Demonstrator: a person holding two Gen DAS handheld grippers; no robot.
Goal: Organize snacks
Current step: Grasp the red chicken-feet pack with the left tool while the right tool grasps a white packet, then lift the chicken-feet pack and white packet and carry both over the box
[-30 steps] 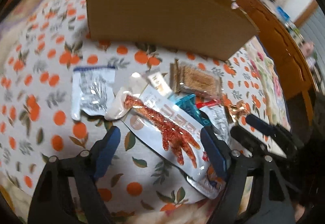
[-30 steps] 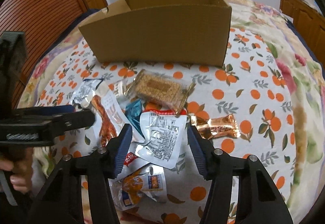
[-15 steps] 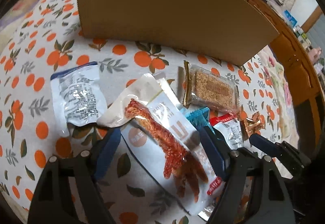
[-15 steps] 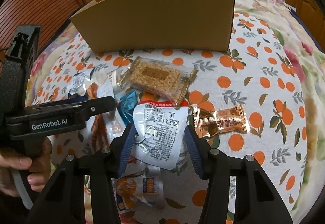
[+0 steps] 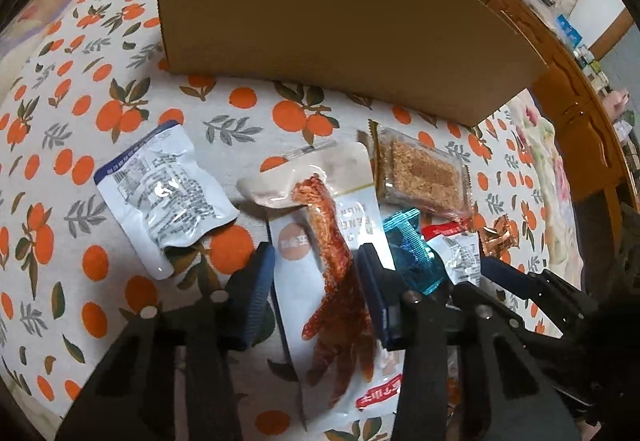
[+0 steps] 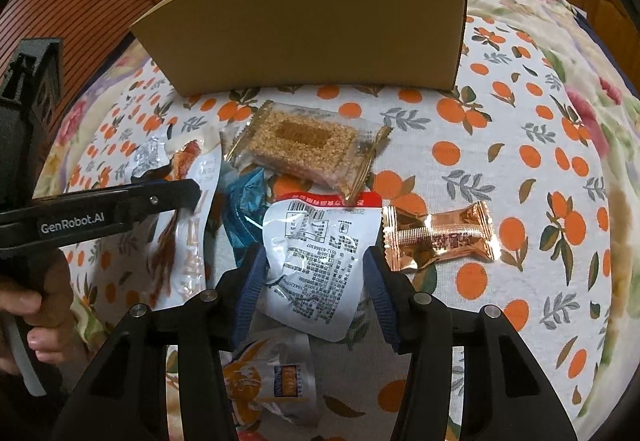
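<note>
Only the left wrist view shows whole the crumpled silver foil pouch with a blue top edge (image 5: 166,197), lying alone at far left on the orange-printed white cloth (image 5: 60,113); only the right wrist view shows the copper foil bar wrapper (image 6: 440,237) whole at right, and a hand (image 6: 36,325) on the left tool's handle; the left gripper (image 5: 316,277) has its jaws closing around the long white packet with a red chicken foot (image 5: 320,261), pads at its edges; the right gripper (image 6: 316,285) straddles the silver pouch with a red top band (image 6: 320,261), pads at its sides, grip uncertain; between lie one teal wrapper (image 6: 244,209) and one clear-wrapped sesame bar (image 6: 304,145); one brown cardboard box (image 6: 320,21) stands beyond, open-topped; one orange-and-silver pouch (image 6: 272,381) lies nearest, partly hidden by the right gripper's fingers.
</note>
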